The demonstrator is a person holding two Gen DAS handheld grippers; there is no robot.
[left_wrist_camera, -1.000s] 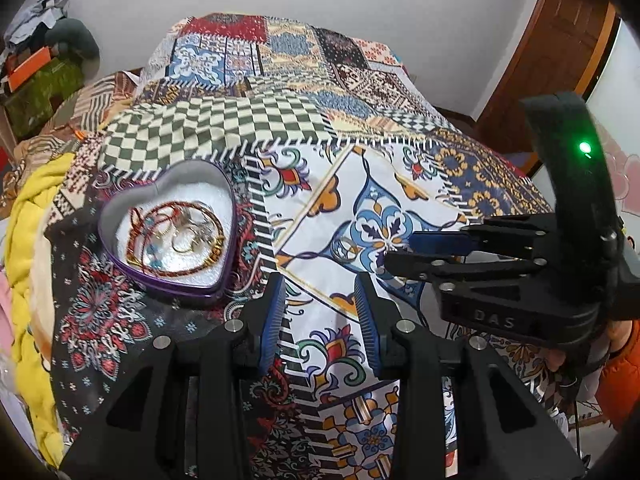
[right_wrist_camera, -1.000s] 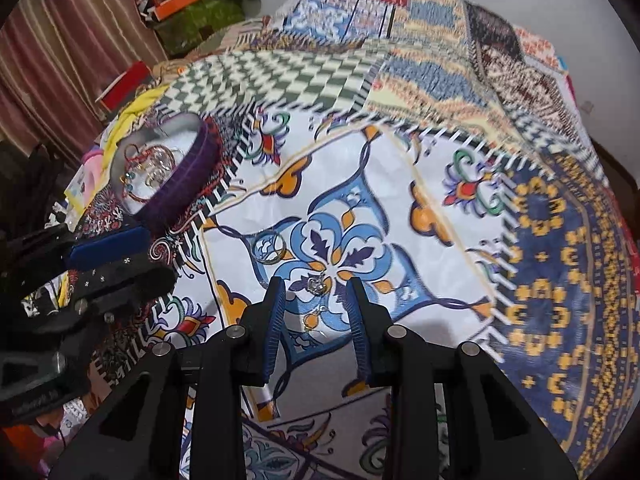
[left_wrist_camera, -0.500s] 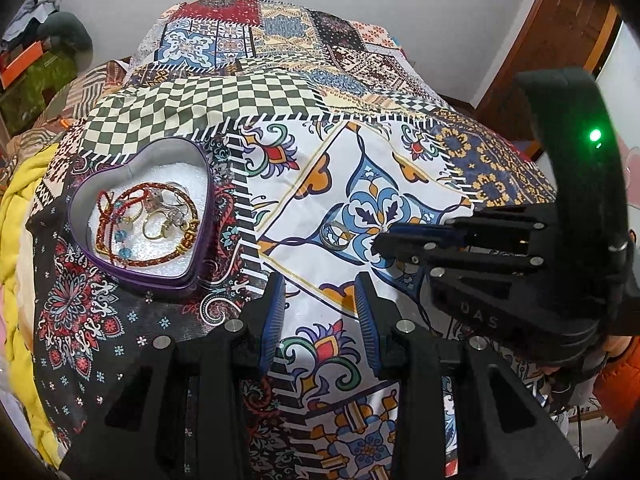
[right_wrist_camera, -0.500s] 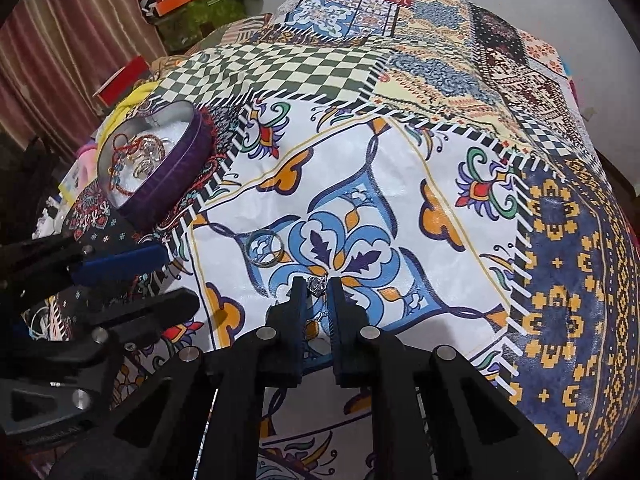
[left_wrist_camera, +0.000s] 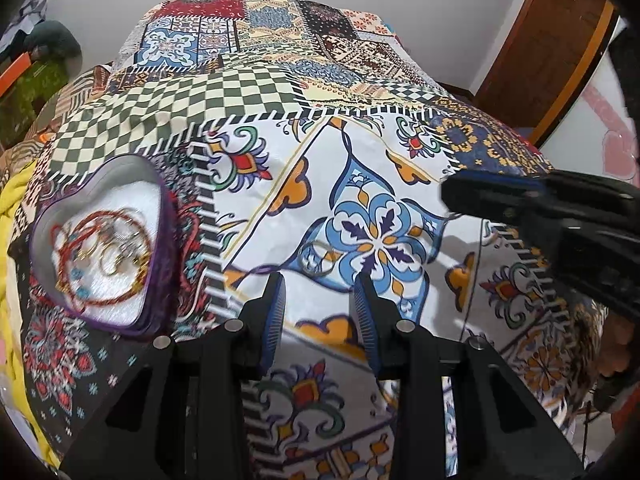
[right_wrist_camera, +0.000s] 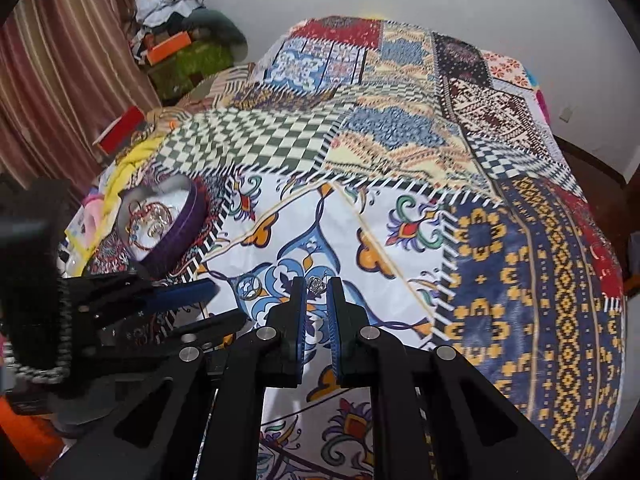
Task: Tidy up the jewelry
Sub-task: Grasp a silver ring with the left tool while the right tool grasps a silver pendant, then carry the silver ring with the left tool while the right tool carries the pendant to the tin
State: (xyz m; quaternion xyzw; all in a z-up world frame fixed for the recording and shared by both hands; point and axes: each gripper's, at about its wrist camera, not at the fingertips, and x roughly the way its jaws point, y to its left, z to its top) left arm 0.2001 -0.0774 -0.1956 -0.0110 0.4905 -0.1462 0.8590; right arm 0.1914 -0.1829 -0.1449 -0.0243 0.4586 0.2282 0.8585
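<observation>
**Progress.** Heart tin [left_wrist_camera: 100, 240], purple-walled, on the bed [left_wrist_camera: 280, 92] at the left: already holds several bangles and rings, red, gold and silver, lying in a loose heap on its white lining. Judged mostly filled. Two pieces remain outside it.

**Piece in hand.** Small silver ring [right_wrist_camera: 317, 285], pinched at the tips of the right tool [right_wrist_camera: 316, 292]; jaws nearly together with the ring between them. It appears lifted just clear of the bedspread, though contact cannot be ruled out. Still to do: carry it left to the tin and release.

**Piece left lying.** Thin ring [left_wrist_camera: 316, 260] flat on the blue flower print, just ahead of the left tool [left_wrist_camera: 320, 292] and near the right one. Pale against the busy pattern, so easy to overlook.

**Left tool.** Jaws apart, holding nothing, hovering low over the bedspread between the tin and the flower print.

**Surroundings.** Patchwork bedspread covers the whole bed. Yellow blanket [left_wrist_camera: 12, 216] bunched beyond the tin. Clutter and an orange box [right_wrist_camera: 168, 46] by the striped curtain [right_wrist_camera: 52, 60]. Wooden door [left_wrist_camera: 548, 40] at the far right.

**Obstructions.** The left tool sits on the straight path from the held ring to the tin; the tin's wall must also be cleared.
</observation>
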